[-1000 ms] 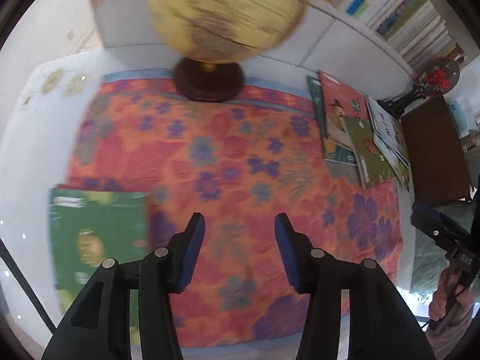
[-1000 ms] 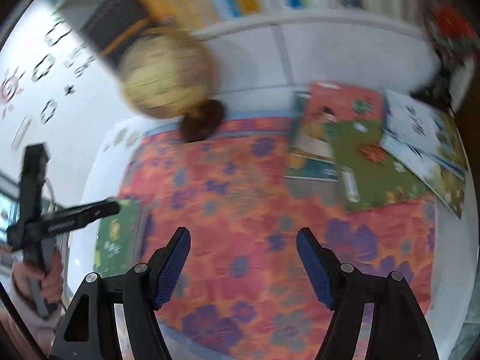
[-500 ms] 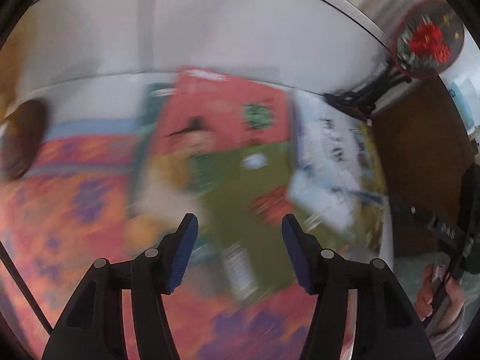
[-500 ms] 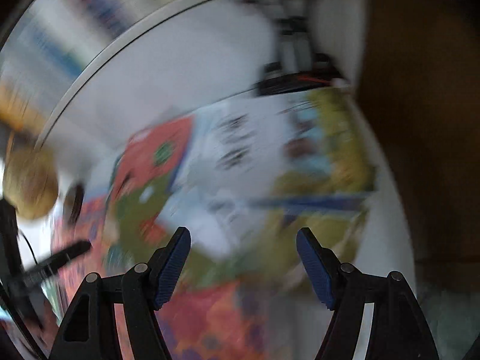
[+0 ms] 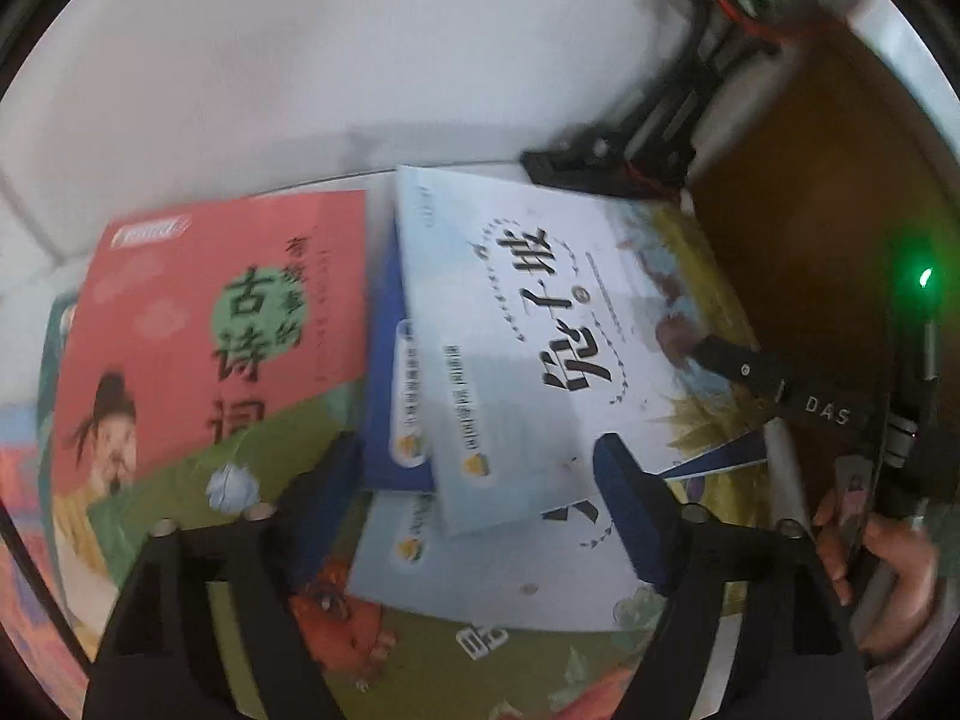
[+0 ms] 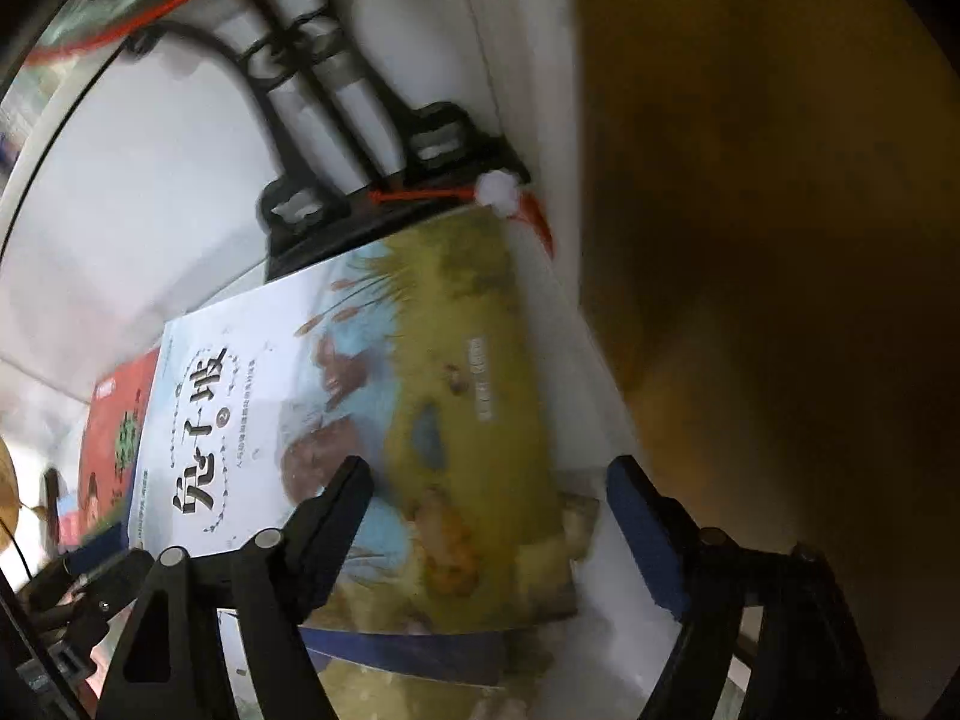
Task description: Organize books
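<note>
White wall panels [image 5: 300, 60] across the top of the left wrist view, brown wooden cabinet side [image 6: 780, 240] filling the right half of the right wrist view

Spread of overlapping books below, lying flat and askew: red book [image 5: 228, 312] with a painted figure at left centre of the left view, only a sliver at the left edge of the right view; pale blue-and-white book [image 5: 540, 324] with large black characters on top at centre, tilted, its cover running to a yellow-green meadow scene in the middle of the right view; dark blue book [image 5: 384, 360] peeking out between the red and the pale one; second pale book [image 5: 480, 564] underneath, lower centre; green book [image 5: 420, 660] with a red blot at the bottom

Black ornament stand [image 6: 384, 180] with a red tassel just beyond the far corner of the top book, upper centre of the right view

Left gripper [image 5: 474, 492] low in its frame, jaws opening, wide, hanging over the near edge of the top pale book, nothing pinched between the blue pads [image 5: 630, 516]

Right gripper [image 6: 489, 516] low in its frame, jaws opening, wide, straddling the near right corner of the same book, pads clear of it

Hand [image 5: 882, 576] on the right gripper's handle at the lower right edge of the left view
</note>
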The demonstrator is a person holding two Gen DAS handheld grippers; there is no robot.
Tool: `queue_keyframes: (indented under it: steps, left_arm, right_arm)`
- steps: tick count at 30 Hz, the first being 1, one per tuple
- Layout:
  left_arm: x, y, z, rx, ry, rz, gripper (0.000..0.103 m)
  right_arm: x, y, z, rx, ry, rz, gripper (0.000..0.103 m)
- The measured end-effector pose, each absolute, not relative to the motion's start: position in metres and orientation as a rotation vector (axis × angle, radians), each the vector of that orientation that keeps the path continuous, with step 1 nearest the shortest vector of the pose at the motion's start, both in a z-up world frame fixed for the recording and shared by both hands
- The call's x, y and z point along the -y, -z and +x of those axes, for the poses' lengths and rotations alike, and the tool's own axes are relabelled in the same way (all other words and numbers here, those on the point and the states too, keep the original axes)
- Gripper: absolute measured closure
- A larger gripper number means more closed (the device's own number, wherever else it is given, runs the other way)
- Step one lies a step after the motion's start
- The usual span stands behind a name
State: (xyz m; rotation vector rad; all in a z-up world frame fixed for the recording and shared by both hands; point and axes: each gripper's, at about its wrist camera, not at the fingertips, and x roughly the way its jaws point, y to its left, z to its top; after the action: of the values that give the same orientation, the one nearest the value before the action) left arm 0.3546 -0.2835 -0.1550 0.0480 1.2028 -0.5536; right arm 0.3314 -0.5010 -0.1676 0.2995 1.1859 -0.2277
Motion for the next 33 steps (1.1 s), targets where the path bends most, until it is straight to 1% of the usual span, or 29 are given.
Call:
queue_keyframes:
  steps: [3,9,10,11,12,13,14,16,20,23,26,29,31,33]
  left_arm:
    - [0.283,0.154,0.35,-1.186,0.559,0.099,0.023]
    - [0.24,0.148,0.331,-1.212,0.64,0.079,0.024]
    - [0.233,0.148,0.326,-1.232,0.659,0.059,0.026]
    - [0.227,0.146,0.318,-1.249,0.693,0.03,0.026]
    - [0.223,0.145,0.312,-1.265,0.712,0.013,0.033]
    - [0.217,0.144,0.301,-1.277,0.681,0.032,0.047]
    - [0.212,0.144,0.293,-1.278,0.646,0.066,0.049]
    - [0.188,0.143,0.274,-1.276,0.61,0.081,0.042]
    - [0.134,0.147,0.26,-1.358,0.56,0.015,0.042]
    - [0.112,0.148,0.276,-1.368,0.509,-0.031,0.042]
    - [0.11,0.148,0.302,-1.369,0.46,-0.144,0.042]
    - [0.13,0.145,0.321,-1.347,0.415,-0.196,0.042]
    - [0.144,0.142,0.328,-1.333,0.402,-0.202,0.044]
    - [0.16,0.143,0.333,-1.33,0.421,-0.228,0.044]
  right_arm:
    - [0.497,0.167,0.321,-1.188,0.195,0.346,0.017]
    - [0.445,0.148,0.285,-1.193,0.045,0.256,0.017]
    - [0.428,0.142,0.279,-1.187,-0.006,0.23,0.018]
    - [0.417,0.142,0.275,-1.208,-0.077,0.27,0.02]
    - [0.398,0.144,0.269,-1.241,-0.189,0.362,0.022]
    - [0.378,0.144,0.262,-1.253,-0.24,0.381,0.033]
    - [0.359,0.145,0.254,-1.276,-0.242,0.342,0.037]
    - [0.332,0.146,0.234,-1.277,-0.254,0.336,0.036]
    - [0.313,0.145,0.213,-1.302,-0.339,0.383,0.037]
    - [0.326,0.136,0.238,-1.274,-0.315,0.312,0.036]
    - [0.354,0.129,0.284,-1.225,-0.269,0.305,0.034]
    - [0.391,0.128,0.329,-1.189,-0.207,0.291,0.034]
    - [0.415,0.134,0.353,-1.156,-0.164,0.335,0.034]
    - [0.43,0.151,0.37,-1.193,-0.108,0.367,0.034]
